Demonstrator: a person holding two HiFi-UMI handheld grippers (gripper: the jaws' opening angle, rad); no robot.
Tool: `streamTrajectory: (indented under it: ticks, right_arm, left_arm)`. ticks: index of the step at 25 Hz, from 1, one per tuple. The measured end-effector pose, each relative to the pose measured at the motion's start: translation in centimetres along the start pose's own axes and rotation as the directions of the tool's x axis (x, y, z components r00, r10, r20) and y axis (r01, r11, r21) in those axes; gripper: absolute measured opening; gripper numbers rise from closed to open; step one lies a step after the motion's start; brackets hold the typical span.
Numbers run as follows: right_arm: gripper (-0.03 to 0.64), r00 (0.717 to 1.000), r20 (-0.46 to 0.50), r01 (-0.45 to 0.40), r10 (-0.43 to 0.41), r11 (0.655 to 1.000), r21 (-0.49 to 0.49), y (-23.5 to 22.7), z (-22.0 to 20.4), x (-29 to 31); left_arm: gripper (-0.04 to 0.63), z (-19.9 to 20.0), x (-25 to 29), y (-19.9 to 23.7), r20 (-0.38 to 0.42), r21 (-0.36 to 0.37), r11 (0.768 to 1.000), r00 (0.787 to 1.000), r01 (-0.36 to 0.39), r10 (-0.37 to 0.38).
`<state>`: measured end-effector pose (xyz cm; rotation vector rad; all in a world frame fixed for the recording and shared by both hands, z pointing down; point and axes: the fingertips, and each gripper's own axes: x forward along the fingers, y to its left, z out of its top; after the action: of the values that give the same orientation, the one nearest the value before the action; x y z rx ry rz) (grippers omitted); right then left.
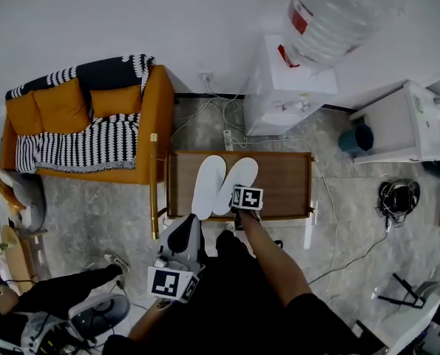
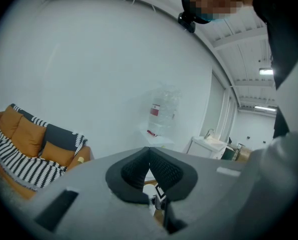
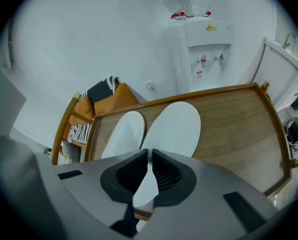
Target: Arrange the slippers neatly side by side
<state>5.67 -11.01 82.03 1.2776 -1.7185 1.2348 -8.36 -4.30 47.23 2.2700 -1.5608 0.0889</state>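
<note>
Two white slippers lie side by side on a low wooden table (image 1: 290, 183), toes pointing away from me. The left slipper (image 1: 208, 186) (image 3: 122, 135) lies free. My right gripper (image 1: 242, 204) (image 3: 150, 155) points steeply down at the near heel end of the right slipper (image 1: 238, 177) (image 3: 176, 126). Its jaws are nearly together, pinching that slipper's heel edge between the pads. My left gripper (image 1: 192, 222) (image 2: 149, 151) hangs back by my body, short of the table. It is shut, the pads meeting at their tips with nothing between them.
An orange sofa (image 1: 86, 120) with a striped throw stands left of the table. A water dispenser (image 1: 286, 87) stands against the wall behind it, a white cabinet (image 1: 404, 124) to the right. Cables (image 1: 220, 117) trail on the floor. Someone's legs (image 1: 57, 294) are at lower left.
</note>
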Motion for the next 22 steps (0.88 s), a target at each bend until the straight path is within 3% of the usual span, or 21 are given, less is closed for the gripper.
streamTrajectory:
  ticks: [12,22]
  right_arm:
    - [0.031,1.0,-0.015,-0.004,0.002,0.992,-0.127,-1.9,0.7,-3.1]
    - [0.029,0.999,-0.038,0.022,-0.035,0.956,-0.294,-5.5,0.7,-5.5]
  left_arm:
    - [0.012,0.1,0.8,-1.2,0.006,0.003,1.0,1.0,0.029,-0.029]
    - [0.012,0.1,1.6,-2.7,0.008,0.012,0.998,0.999,0.054,-0.054]
